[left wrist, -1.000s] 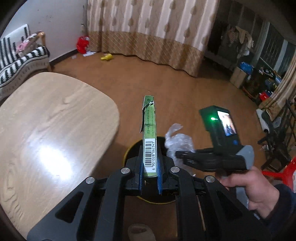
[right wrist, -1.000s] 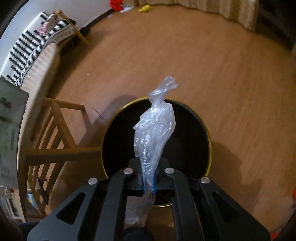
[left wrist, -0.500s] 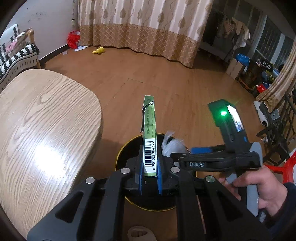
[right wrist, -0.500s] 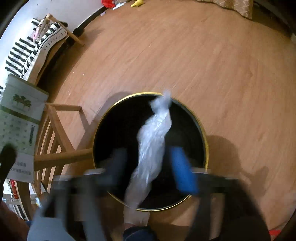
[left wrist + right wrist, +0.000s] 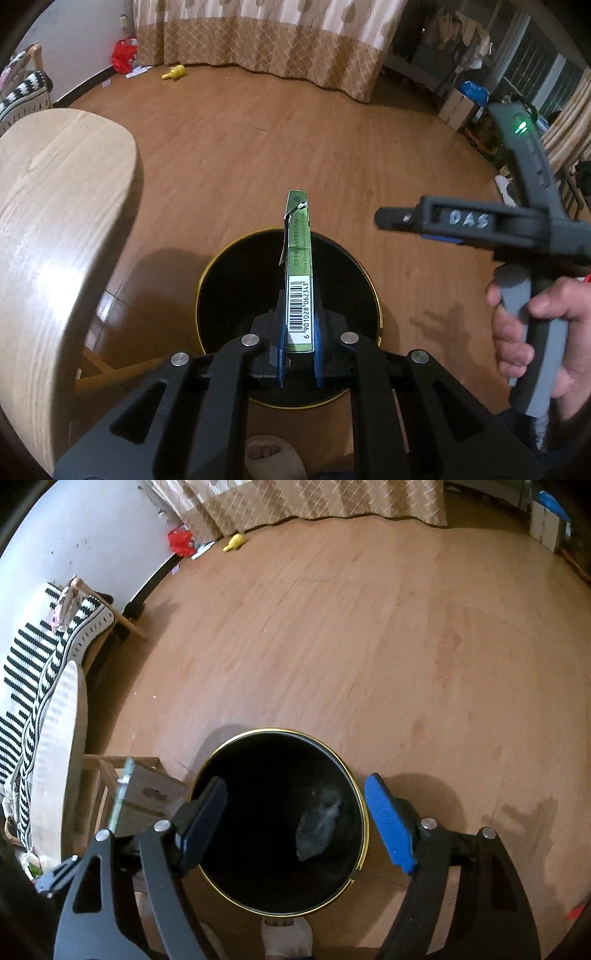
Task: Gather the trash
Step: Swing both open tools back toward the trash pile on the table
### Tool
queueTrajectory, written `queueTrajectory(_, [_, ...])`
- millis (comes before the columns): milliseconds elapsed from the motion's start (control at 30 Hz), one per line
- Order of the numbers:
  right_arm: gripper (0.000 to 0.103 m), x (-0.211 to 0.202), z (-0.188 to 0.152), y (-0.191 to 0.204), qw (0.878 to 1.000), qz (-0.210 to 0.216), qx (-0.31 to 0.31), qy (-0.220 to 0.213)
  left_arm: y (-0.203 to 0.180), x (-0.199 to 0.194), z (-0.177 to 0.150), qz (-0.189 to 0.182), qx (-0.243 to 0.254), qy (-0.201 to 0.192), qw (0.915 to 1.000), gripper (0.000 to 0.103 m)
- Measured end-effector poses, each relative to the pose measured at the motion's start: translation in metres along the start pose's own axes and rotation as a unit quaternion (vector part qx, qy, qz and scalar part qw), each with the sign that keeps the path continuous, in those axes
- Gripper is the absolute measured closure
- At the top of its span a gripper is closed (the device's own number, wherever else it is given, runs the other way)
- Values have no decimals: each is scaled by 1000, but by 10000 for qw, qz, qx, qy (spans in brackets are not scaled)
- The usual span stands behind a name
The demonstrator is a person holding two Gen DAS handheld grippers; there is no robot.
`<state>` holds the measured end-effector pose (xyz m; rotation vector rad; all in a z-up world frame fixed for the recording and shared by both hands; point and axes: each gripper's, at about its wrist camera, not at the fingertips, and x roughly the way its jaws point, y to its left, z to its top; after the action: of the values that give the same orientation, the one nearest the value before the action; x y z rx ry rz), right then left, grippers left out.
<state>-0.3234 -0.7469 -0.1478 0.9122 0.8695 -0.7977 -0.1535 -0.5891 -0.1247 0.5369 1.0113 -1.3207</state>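
Lower centre of the left view: left claw (image 5: 299, 343) clamped on green carton (image 5: 299, 273) above black bin (image 5: 207, 295). Right claw (image 5: 295, 827) apart, empty; plastic bag (image 5: 319, 827) inside bin. Risk: tall carton catches the rim, tumbles onto floor.

Green carton (image 5: 300, 273) over black bin (image 5: 221, 280)

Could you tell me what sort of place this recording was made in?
It looks like a lived-in room of a home, probably a living or dining room: a wooden floor, patterned curtains down to the floor, a round wooden table, and a black bin with a gold rim standing beside it.
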Motion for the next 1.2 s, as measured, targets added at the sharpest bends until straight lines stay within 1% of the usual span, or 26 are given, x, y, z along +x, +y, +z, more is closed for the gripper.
queueTrajectory(167, [28, -10, 3, 0, 9999, 63, 54, -113, -3, 5, 1, -93, 29, 27, 9999, 91])
queueTrajectory(200, [28, -12, 3, -1, 9999, 44, 58, -153, -3, 6, 1, -103, 26, 49, 9999, 86])
queueTrajectory(233, [28, -14, 3, -1, 9997, 24, 74, -212, -4, 4, 2, -87, 26, 58, 9999, 74])
queueTrajectory(267, [28, -15, 3, -1, 9997, 32, 91, -239, -5, 3, 2, -32, 34, 40, 10000, 65])
queueTrajectory(300, [28, -17, 3, -1, 9996, 65, 116, -261, -5, 0, 2, 7, 34, -11, 10000, 51])
queueTrajectory(333, [28, -19, 2, -1, 9995, 86, 128, -270, -5, -3, 2, 35, 29, -80, 10000, 47])
queueTrajectory(367, [28, -20, 2, -1, 9995, 101, 130, -282, -4, -7, 1, 61, 25, -141, 9999, 46])
queueTrajectory(400, [28, -22, 2, 2, 9994, 113, 109, -295, -3, -14, 1, 61, 11, -190, 9998, 43])
queueTrajectory(433, [28, -23, 2, 3, 9994, 113, 91, -315, -3, -19, 1, 67, -12, -235, 9997, 34])
queueTrajectory(467, [28, -25, 1, 5, 9993, 109, 70, -345, -2, -26, 0, 92, -48, -311, 9995, 28])
queueTrajectory(500, [27, -29, 0, 9, 9992, 104, 37, -393, 0, -39, -1, 147, -107, -448, 9988, 20])
queueTrajectory(533, [27, -34, -1, 16, 9989, 80, -37, -467, 3, -50, -3, 197, -158, -563, 9981, 16])
queueTrajectory(600, [26, -43, -4, 32, 9978, 65, -218, -623, 12, -78, -6, 312, -304, -766, 9961, 12])
queueTrajectory(667, [26, -53, -11, 58, 9955, 140, -502, -790, 30, -114, -14, 477, -523, -1030, 9922, 10])
queueTrajectory(767, [25, -64, -25, 110, 9898, 442, -1014, -899, 59, -158, -30, 924, -784, -1250, 9847, 9])
queueTrajectory(867, [25, -69, -50, 181, 9784, 877, -1683, -814, 104, -210, -63, 1554, -1231, -1436, 9696, 9])
queueTrajectory(900, [25, -70, -58, 199, 9747, 991, -1849, -767, 122, -228, -78, 1736, -1434, -1494, 9628, 9])
queueTrajectory(933, [25, -72, -73, 232, 9667, 1204, -2156, -670, 142, -248, -96, 1969, -1659, -1528, 9541, 9])
queueTrajectory(967, [25, -72, -84, 251, 9615, 1319, -2329, -614, 152, -259, -107, 2108, -1778, -1532, 9489, 9])
queueTrajectory(1000, [25, -74, -96, 273, 9548, 1449, -2540, -540, 169, -277, -126, 2357, -2000, -1560, 9381, 9])
queueTrajectory(1033, [25, -75, -114, 302, 9447, 1615, -2821, -426, 186, -295, -145, 2563, -2215, -1622, 9268, 9])
queueTrajectory(1067, [25, -76, -130, 325, 9357, 1757, -3041, -324, 196, -307, -159, 2688, -2363, -1661, 9188, 9])
queueTrajectory(1100, [25, -77, -142, 342, 9292, 1849, -3190, -255, 215, -326, -179, 2890, -2635, -1724, 9041, 9])
queueTrajectory(1133, [25, -77, -163, 369, 9180, 1974, -3435, -143, 228, -341, -197, 3020, -2870, -1778, 8915, 9])
queueTrajectory(1167, [25, -77, -175, 386, 9115, 2036, -3573, -65, 242, -356, -217, 3090, -3114, -1824, 8799, 9])
queueTrajectory(1200, [25, -77, -186, 401, 9063, 2085, -3676, 3, 251, -366, -230, 3118, -3266, -1850, 8729, 9])
